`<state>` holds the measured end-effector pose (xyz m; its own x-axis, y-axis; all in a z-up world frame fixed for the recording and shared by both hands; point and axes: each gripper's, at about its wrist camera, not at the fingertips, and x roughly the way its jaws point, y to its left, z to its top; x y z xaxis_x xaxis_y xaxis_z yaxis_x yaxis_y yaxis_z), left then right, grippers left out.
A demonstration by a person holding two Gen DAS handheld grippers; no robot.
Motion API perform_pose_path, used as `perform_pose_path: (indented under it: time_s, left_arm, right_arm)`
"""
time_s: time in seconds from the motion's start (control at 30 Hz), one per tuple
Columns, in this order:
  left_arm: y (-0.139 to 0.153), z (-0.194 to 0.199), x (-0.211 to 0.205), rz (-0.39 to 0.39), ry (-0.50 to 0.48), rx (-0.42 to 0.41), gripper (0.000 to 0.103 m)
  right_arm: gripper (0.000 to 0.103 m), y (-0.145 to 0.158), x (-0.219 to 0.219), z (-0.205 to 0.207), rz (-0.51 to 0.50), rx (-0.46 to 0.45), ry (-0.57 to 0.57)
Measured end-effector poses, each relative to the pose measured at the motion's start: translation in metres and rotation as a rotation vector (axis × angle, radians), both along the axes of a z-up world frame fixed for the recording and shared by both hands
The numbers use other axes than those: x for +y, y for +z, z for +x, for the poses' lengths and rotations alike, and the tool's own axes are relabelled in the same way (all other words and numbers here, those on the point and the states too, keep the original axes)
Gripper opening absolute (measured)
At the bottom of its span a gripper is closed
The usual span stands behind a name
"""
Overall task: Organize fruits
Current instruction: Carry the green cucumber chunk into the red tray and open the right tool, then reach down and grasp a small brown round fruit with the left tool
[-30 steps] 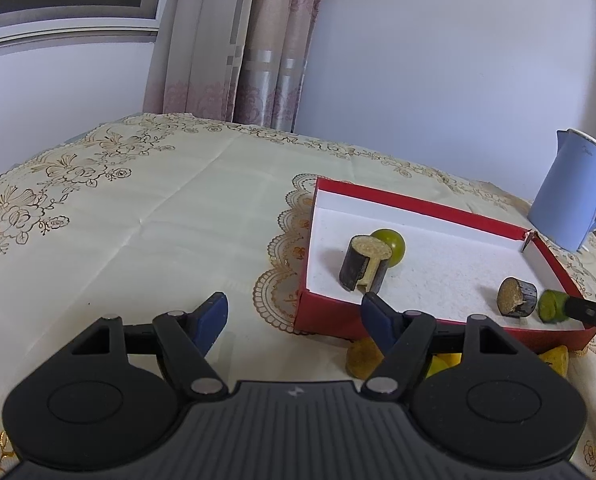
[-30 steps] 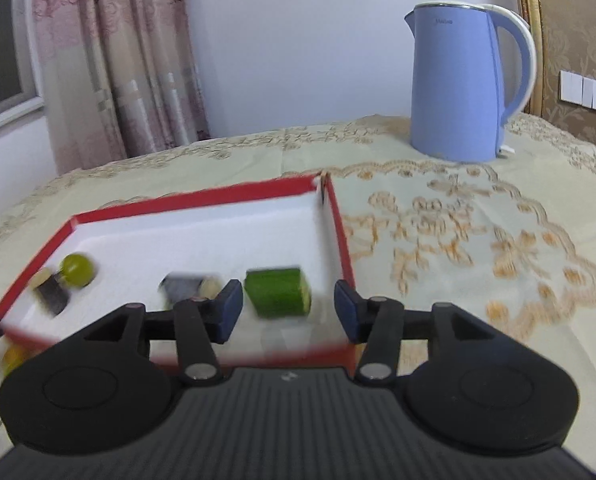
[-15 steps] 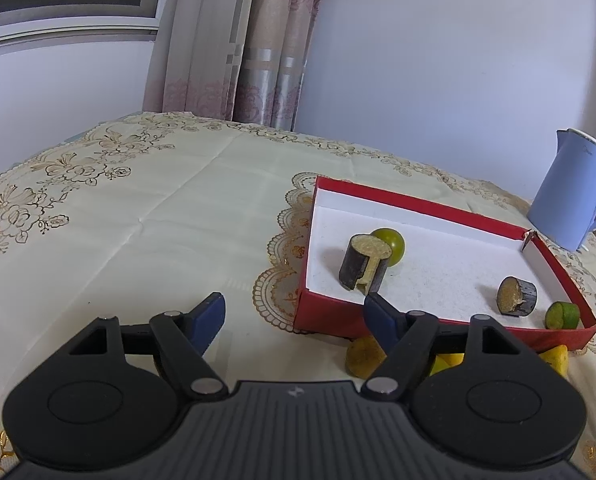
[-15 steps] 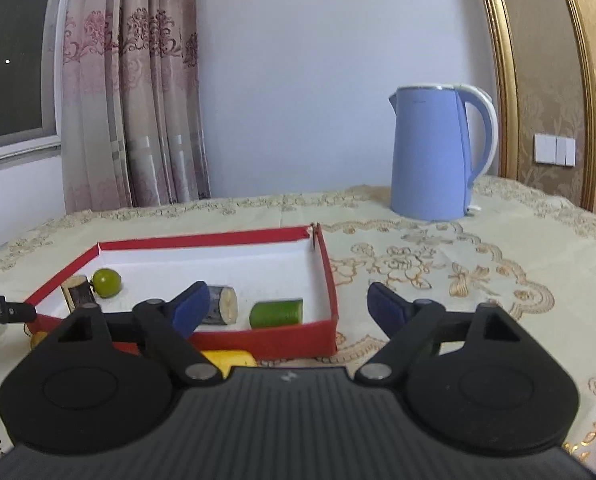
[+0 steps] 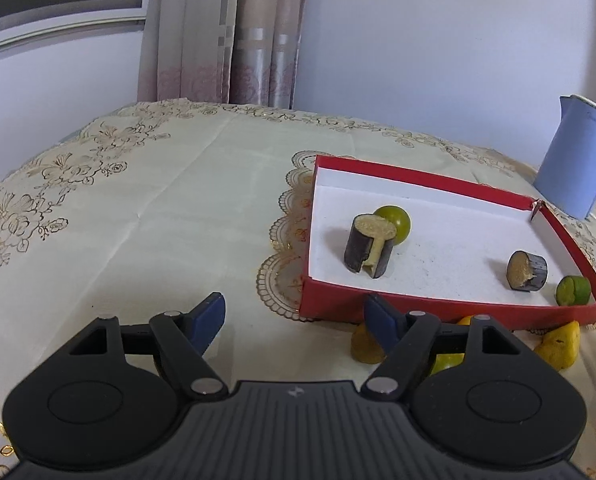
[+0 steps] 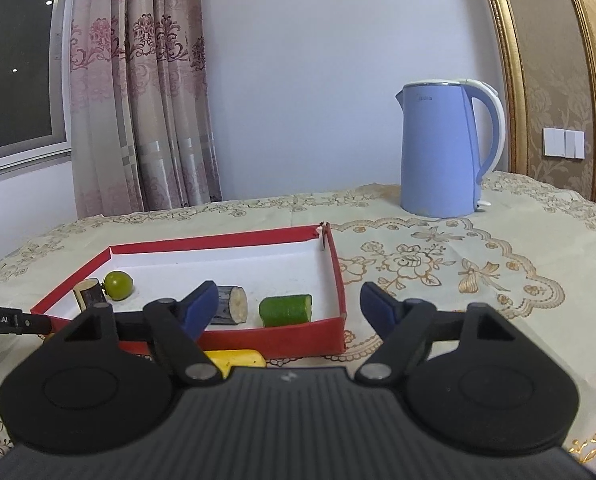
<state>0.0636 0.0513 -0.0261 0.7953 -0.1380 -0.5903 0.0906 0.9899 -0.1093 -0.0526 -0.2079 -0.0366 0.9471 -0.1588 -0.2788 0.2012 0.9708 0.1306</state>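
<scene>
Left gripper (image 5: 296, 316) wide, empty, red tray (image 5: 437, 308) just ahead-right. Right gripper (image 6: 290, 306) closing on nothing, green cucumber piece (image 6: 285, 310) just beyond.

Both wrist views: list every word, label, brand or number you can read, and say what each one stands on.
"nRobot.AI": white letters on the black bar entering at the left edge of the right wrist view; the start is cut off by the frame.
Small grey brand mark near the top of the blue kettle: too blurred to read.
Left wrist view: no readable text.
</scene>
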Motion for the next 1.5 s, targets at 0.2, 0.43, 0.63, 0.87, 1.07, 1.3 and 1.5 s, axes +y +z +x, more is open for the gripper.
perform_pose_path:
  time_s: [0.2, 0.43, 0.63, 0.87, 1.07, 1.3, 1.5]
  left_arm:
    - [0.003, 0.002, -0.007, 0.058, 0.01, 0.018, 0.076]
    - [0.006, 0.004, -0.01, 0.075, 0.028, 0.04, 0.077]
    - [0.01, -0.007, -0.014, 0.094, 0.066, 0.063, 0.077]
    - [0.012, 0.0, -0.018, 0.093, 0.102, 0.078, 0.076]
    - [0.013, 0.001, -0.008, 0.053, 0.134, 0.122, 0.077]
    - [0.013, 0.0, -0.01, -0.001, 0.101, 0.148, 0.079]
    - [0.014, 0.001, -0.013, -0.041, 0.066, 0.184, 0.08]
  right_arm:
    - [0.078, 0.001, 0.001, 0.0, -0.006, -0.002, -0.001]
    - [0.078, 0.001, 0.003, 0.0, -0.01, 0.001, -0.001]
    - [0.078, 0.001, 0.003, -0.001, -0.01, 0.0, -0.001]
    - [0.078, 0.001, 0.002, -0.003, -0.011, -0.004, -0.001]
    - [0.078, 0.002, 0.002, -0.002, -0.008, -0.002, -0.001]
    - [0.078, 0.002, 0.002, -0.002, -0.009, -0.003, 0.001]
    - [0.078, 0.002, 0.002, 0.0, -0.004, -0.003, 0.001]
